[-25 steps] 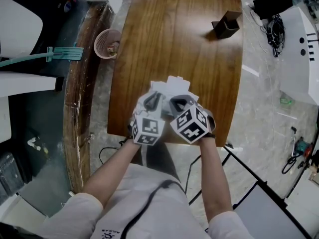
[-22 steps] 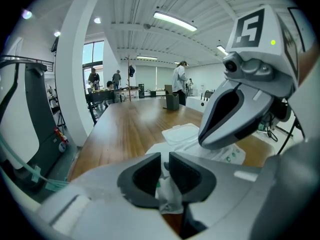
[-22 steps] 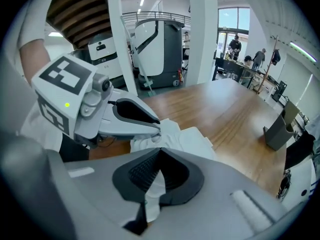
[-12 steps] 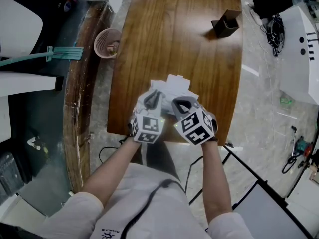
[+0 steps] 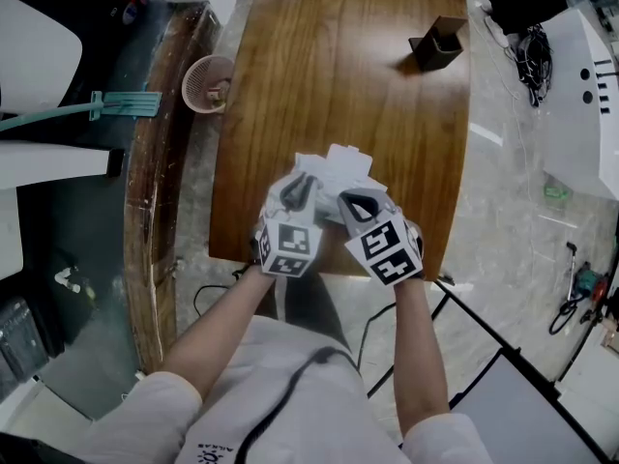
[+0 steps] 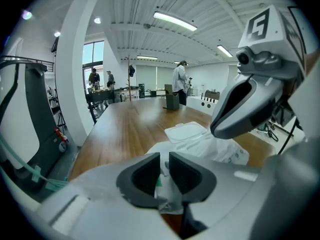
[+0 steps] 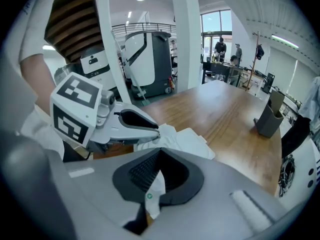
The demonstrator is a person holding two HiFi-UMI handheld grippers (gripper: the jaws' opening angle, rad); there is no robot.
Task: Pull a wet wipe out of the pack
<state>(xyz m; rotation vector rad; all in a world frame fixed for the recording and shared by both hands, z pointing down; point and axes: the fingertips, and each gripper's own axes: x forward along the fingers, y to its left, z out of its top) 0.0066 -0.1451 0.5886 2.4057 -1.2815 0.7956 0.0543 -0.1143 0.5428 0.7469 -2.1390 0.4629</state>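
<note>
There are two grippers at lower centre, the left gripper (image 5: 300,193) and the right gripper (image 5: 356,201). One wipes pack (image 5: 336,165), one wooden table (image 5: 338,66), one dark holder (image 5: 437,44) upper right, one pink basket (image 5: 206,85) upper left.

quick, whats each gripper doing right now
left gripper: closed on an edge of the pack.
right gripper: closed on a white flap with green print, which looks like the pack too.
</note>
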